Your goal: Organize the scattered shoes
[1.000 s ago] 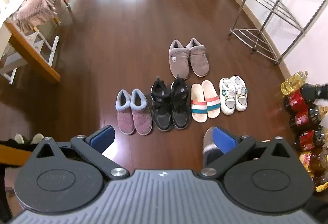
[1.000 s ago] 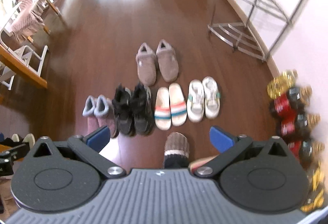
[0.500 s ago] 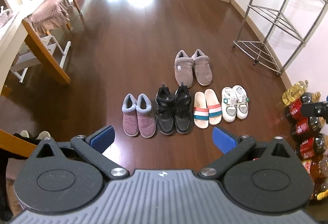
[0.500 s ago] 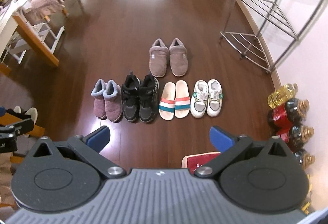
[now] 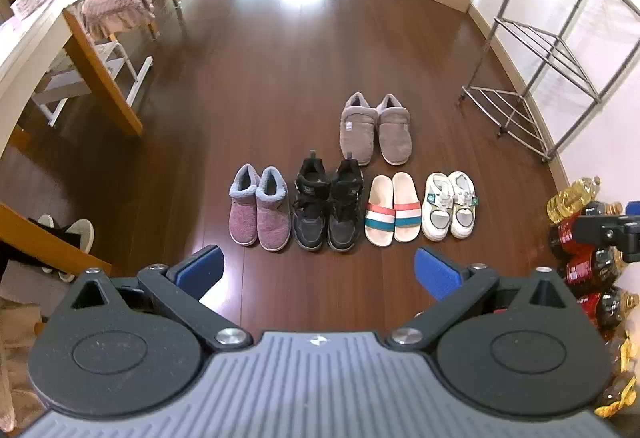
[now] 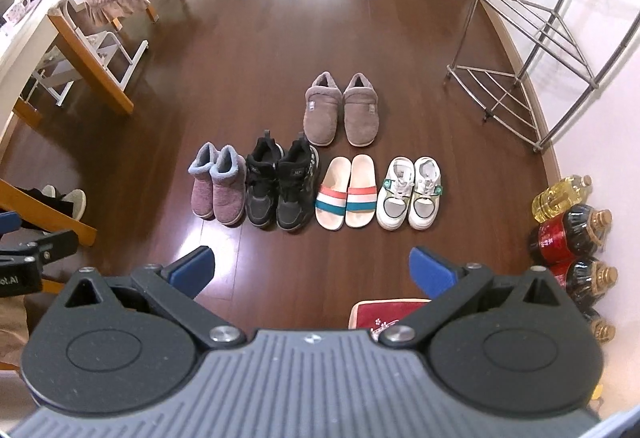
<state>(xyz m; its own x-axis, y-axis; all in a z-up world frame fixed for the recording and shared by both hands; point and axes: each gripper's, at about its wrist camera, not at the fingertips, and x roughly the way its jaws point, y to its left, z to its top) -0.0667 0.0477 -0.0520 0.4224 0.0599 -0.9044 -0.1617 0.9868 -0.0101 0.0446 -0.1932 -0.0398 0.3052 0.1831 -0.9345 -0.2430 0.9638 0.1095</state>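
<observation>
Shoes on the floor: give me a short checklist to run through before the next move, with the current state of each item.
1. Left gripper free: ok, fingers apart, nothing between them.
2. Right gripper free: ok, fingers apart, empty.
3. Front row paired: ok. Pink boots, black sneakers, striped slides and white sneakers stand side by side, toes toward the camera.
4. Grey slippers: not ok if one row is wanted; the pair sits alone behind the row.
5. Strays: cannot tell. A light pair lies under the wooden furniture at left, partly hidden.
6. Red item by the right gripper: cannot tell what it is.
</observation>
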